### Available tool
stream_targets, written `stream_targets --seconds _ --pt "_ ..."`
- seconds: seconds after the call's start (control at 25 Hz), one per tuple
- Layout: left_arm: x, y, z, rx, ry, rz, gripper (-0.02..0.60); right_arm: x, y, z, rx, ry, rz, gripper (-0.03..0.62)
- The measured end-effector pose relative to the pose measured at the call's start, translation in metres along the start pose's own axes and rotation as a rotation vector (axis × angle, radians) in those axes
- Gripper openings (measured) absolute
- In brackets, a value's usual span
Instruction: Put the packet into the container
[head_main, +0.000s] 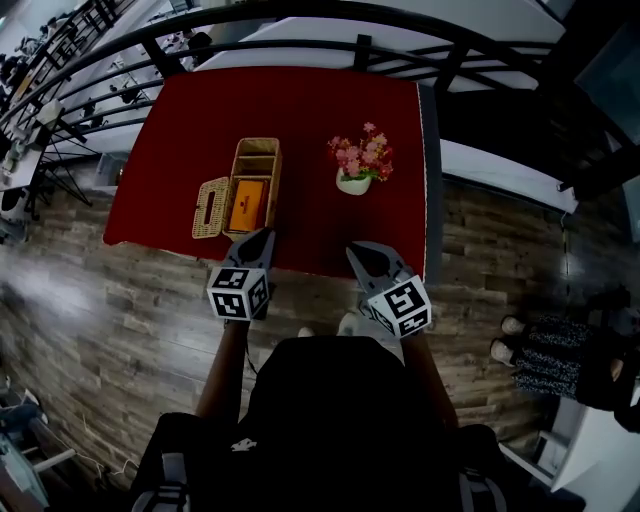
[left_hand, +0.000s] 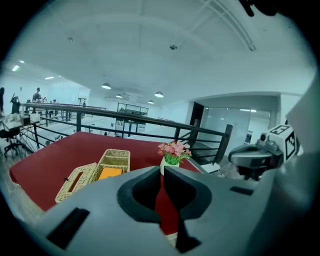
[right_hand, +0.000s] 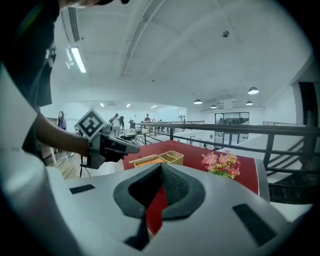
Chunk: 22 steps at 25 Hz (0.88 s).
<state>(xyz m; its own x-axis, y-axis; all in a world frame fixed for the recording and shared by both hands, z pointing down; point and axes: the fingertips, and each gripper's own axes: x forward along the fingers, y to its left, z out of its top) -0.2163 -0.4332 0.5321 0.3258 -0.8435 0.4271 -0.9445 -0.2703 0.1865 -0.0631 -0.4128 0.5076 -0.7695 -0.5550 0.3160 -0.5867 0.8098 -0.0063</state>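
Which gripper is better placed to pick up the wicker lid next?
Left, likely. The left gripper sits just beside the lid; the right gripper is farther over, in front of the flower pot.

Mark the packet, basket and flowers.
packet (head_main: 247, 206): head view, middle of its orange face.
basket (head_main: 256, 144): head view, far rim.
flowers (head_main: 362, 155): head view, pink blooms.

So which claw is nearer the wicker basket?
Left. The left claw hangs just at the near end of the wicker basket; the right claw is off to its right, nearer the flower pot.
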Motion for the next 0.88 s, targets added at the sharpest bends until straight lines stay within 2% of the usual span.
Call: stream_targets --seconds 0.2,0.4,0.48,0.68,0.88 --pt "-0.018 -0.027 0.013 0.018 -0.06 -0.028 0.011 -0.006 -0.008 0.008 0.076 -0.072 -0.027 0.021" --pt "-0.037 -0.062 0.034 0.08 -0.241 -0.146 0.009 -0.012 -0.004 0.022 0.102 -0.136 -0.042 0.021" --pt "-0.039 -0.07 0.035 0.105 -0.278 -0.171 0.009 -0.014 -0.003 0.026 0.1 -0.157 -0.046 0.021" --pt "-0.038 -0.079 0.032 0.129 -0.291 -0.193 0.009 -0.017 -0.002 0.029 0.09 -0.176 -0.048 0.021" --pt "-0.041 -0.077 0.04 0.103 -0.321 -0.203 0.009 -0.015 -0.002 0.029 0.084 -0.17 -0.048 0.021"
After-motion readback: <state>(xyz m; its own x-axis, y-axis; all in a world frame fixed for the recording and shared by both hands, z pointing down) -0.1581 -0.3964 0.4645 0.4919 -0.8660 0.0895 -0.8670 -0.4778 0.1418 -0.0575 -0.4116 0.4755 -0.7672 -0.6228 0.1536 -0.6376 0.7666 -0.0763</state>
